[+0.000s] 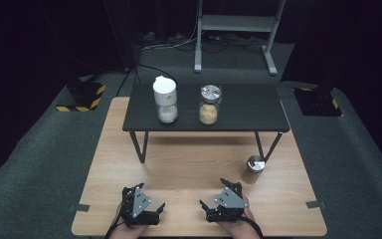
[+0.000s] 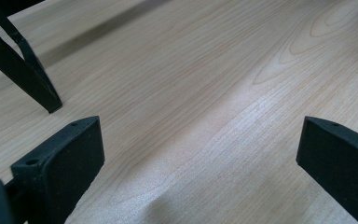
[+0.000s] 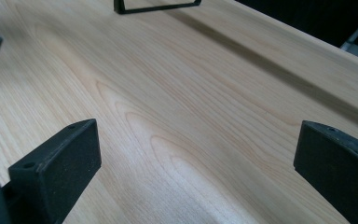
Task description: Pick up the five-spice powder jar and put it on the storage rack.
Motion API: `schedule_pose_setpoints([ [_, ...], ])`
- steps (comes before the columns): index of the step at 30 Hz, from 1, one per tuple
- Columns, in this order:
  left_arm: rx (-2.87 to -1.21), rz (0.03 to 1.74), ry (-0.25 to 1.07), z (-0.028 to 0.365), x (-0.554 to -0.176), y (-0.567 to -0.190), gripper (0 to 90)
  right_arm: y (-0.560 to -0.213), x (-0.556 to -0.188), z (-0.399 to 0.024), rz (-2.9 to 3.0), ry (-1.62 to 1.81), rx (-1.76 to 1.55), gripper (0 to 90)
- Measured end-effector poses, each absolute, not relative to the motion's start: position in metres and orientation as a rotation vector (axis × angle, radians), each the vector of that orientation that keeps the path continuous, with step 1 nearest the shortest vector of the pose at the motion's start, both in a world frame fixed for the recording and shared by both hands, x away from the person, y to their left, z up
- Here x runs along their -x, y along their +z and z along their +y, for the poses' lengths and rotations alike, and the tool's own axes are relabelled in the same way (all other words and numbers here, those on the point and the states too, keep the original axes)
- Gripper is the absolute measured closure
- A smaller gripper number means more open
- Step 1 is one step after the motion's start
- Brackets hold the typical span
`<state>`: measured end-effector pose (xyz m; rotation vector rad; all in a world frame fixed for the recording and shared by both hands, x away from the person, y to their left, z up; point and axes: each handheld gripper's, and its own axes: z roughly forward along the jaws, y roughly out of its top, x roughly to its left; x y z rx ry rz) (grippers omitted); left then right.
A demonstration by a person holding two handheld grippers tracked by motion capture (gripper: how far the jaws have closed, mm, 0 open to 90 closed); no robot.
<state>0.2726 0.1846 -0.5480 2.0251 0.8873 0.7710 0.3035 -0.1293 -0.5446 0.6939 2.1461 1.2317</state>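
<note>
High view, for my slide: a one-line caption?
Two open grippers, left gripper and right gripper, rest before a black shelf holding two jars.

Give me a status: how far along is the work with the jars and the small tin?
Done: nothing visibly yet. The white-lidded jar and the metal-lidded jar stand closed on the black shelf; the small tin sits by its right leg.
In hand: nothing. The left tongs and right tongs are open at the near edge of the wooden table.
Left: apparently everything, starting with a first reach.

Bare wooden table (image 1: 189,164) lies open ahead of both grippers, bounded by the black riser's legs (image 1: 140,146) and a small metal-lidded jar (image 1: 253,168) at right.
</note>
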Motion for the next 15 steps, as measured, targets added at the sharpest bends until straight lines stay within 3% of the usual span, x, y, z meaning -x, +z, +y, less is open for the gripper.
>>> schedule_pose_setpoints([
  [15, -2.011, 0.903, 0.768, 0.186, -0.272, -0.548, 1.0, -0.526, -0.293, -0.128, 2.108, 1.326, -0.641, 0.0],
])
